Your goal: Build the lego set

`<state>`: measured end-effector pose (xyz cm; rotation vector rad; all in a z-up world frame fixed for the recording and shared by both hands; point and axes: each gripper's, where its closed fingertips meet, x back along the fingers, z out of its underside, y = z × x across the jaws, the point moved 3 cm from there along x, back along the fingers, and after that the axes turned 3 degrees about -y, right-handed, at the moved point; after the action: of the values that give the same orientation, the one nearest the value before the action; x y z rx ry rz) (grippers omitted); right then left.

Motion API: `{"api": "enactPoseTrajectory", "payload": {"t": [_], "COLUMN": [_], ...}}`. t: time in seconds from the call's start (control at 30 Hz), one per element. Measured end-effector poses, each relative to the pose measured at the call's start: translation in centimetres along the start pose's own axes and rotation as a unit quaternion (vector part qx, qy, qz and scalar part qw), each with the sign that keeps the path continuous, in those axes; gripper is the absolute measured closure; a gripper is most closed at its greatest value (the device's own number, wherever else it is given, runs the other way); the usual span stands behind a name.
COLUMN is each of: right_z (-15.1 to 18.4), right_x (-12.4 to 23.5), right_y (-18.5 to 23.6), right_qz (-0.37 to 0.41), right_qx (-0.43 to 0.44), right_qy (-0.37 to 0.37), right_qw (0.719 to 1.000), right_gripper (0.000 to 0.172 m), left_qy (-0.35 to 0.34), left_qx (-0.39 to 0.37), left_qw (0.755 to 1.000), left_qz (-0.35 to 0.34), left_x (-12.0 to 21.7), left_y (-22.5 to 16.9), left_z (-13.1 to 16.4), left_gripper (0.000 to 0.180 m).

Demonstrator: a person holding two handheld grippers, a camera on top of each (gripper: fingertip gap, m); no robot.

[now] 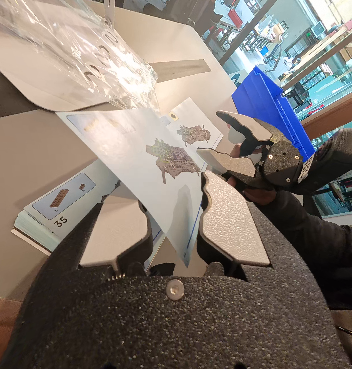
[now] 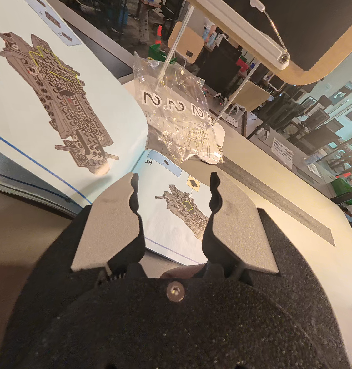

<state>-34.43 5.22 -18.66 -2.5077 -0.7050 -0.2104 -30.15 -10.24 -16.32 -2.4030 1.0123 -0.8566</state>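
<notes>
An open brick-building instruction booklet lies on the pale table. One of its pages is lifted and curves up. My left gripper is open, and the lifted page's lower edge passes between its fingers without being pinched. My right gripper is open and empty just past the page's far edge. In the right wrist view the right gripper hovers over the flat right-hand page, and the lifted page rises at the left.
A crumpled clear plastic bag lies on a white board beyond the booklet; it also shows in the right wrist view. A blue bin stands at the right. A black-sleeved arm holds the right gripper. A white lamp arm hangs overhead.
</notes>
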Motion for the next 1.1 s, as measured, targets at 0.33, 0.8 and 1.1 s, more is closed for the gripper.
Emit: {"api": "enactPoseTrajectory", "payload": {"t": [0.33, 0.8, 1.1], "right_z": [0.0, 0.1, 0.1], "right_x": [0.0, -0.1, -0.1], "right_y": [0.1, 0.1, 0.1], "right_qz": [-0.004, -0.011, -0.015], "right_qx": [0.002, -0.003, -0.007], "right_qy": [-0.001, 0.002, 0.004], "right_qw": [1.000, 1.000, 1.000], "right_gripper": [0.102, 0.102, 0.102], "left_qy": [0.007, 0.001, -0.005], "left_qx": [-0.008, -0.011, -0.030], "left_qw": [1.000, 1.000, 0.999], "left_qz": [-0.007, -0.015, -0.038], "left_x": [0.2, 0.7, 1.6], "left_y": [0.2, 0.5, 0.5], "left_z": [0.2, -0.2, -0.9], "left_gripper": [0.130, 0.130, 0.130]}}
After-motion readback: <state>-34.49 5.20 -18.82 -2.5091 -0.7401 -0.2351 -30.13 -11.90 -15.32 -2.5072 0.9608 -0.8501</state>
